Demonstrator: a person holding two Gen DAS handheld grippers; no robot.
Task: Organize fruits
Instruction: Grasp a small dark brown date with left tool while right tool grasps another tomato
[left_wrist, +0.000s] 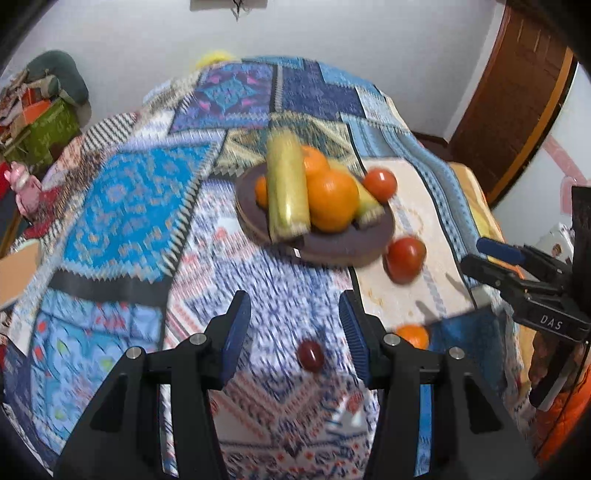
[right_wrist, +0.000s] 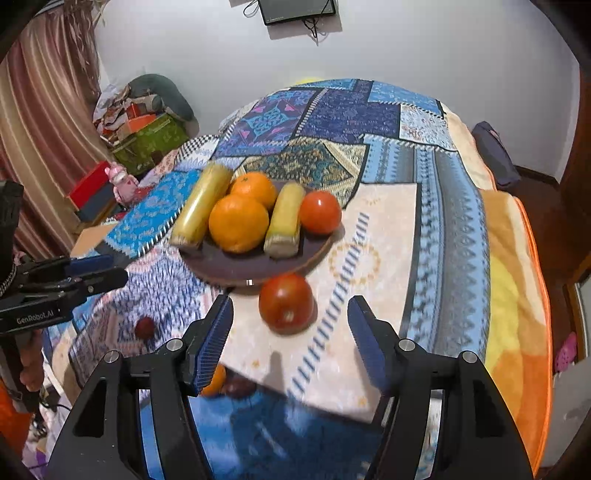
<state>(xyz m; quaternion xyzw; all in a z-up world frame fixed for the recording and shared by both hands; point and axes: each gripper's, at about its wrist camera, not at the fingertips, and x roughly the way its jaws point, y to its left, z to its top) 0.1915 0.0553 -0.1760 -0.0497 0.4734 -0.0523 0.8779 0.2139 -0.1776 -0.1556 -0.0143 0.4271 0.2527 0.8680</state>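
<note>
A dark round plate (left_wrist: 332, 243) (right_wrist: 221, 266) holds two wrapped yellow corn cobs (left_wrist: 286, 188) (right_wrist: 201, 205), oranges (left_wrist: 332, 199) (right_wrist: 238, 221) and a tomato (left_wrist: 380, 184) (right_wrist: 319, 212). A second tomato (left_wrist: 404, 258) (right_wrist: 286, 302) lies on the cloth beside the plate. A small dark red fruit (left_wrist: 311, 355) (right_wrist: 144, 327) lies just ahead of my open, empty left gripper (left_wrist: 293, 332). A small orange (left_wrist: 413, 336) (right_wrist: 216, 380) lies by its right finger. My right gripper (right_wrist: 290, 332) is open and empty, just short of the loose tomato.
A patchwork cloth (left_wrist: 129, 206) (right_wrist: 424, 184) covers the table. Another dark fruit (right_wrist: 240, 387) lies next to the small orange. Boxes and clutter (right_wrist: 147, 136) stand by the far wall at the left. A wooden door (left_wrist: 517, 110) is at the right.
</note>
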